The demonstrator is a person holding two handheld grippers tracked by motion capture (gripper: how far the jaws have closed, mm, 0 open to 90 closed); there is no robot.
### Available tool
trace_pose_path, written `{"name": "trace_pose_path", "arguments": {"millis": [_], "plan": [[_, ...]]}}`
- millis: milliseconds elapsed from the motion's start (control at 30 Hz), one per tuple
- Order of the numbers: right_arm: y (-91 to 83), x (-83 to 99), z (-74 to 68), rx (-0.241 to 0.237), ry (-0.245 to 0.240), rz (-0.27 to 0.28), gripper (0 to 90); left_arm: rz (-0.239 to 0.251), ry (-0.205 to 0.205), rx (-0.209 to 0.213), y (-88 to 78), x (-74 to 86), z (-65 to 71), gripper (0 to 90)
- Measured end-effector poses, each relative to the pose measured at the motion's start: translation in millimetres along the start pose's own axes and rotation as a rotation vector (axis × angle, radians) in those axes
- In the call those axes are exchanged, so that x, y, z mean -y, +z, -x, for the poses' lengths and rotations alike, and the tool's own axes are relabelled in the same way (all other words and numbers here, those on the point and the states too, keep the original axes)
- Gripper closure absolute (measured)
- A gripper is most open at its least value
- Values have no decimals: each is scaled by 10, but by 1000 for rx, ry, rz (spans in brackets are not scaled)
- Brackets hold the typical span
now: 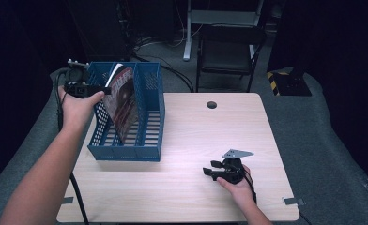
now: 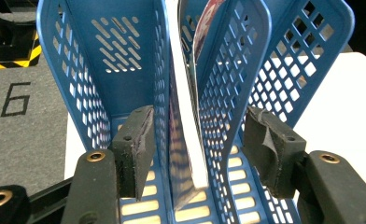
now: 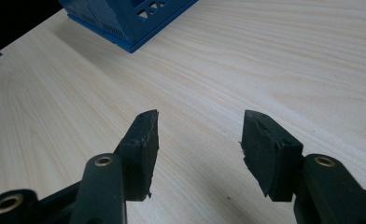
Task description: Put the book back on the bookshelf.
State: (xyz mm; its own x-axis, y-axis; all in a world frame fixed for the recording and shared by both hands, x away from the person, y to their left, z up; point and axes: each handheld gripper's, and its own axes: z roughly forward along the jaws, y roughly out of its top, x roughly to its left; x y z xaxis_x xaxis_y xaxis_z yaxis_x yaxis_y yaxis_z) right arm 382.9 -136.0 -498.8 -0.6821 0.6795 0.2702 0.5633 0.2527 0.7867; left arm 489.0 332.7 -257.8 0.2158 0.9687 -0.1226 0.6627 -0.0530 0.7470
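The magazine point(image 1: 124, 101) stands tilted in the middle compartment of the blue file rack point(image 1: 147, 152) on the counter point(image 1: 205, 140). The left tongs point(image 1: 108, 90) stand apart astride it, pads clear: release step. The right tongs point(image 1: 210, 168) rest apart, empty. Next: withdraw the left tongs. Count: 1 magazine, 1 rack, 3 compartments.

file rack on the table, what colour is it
Blue, with perforated walls. The file rack shows best in the high view.
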Motion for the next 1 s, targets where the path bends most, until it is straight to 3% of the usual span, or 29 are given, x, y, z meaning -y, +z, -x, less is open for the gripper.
{"name": "trace_pose_path", "arguments": {"millis": [333, 867, 1000], "plan": [[-2, 13, -3, 3, 14, -13, 458, 5, 40, 39, -124, -23, 75, 442], [-29, -4, -18, 5, 5, 3, 456, 25, 152, 132, -340, 54, 449, 442], [-28, -8, -13, 7, 6, 2, 456, 9, 189, 160, -345, 93, 554, 442]]}}
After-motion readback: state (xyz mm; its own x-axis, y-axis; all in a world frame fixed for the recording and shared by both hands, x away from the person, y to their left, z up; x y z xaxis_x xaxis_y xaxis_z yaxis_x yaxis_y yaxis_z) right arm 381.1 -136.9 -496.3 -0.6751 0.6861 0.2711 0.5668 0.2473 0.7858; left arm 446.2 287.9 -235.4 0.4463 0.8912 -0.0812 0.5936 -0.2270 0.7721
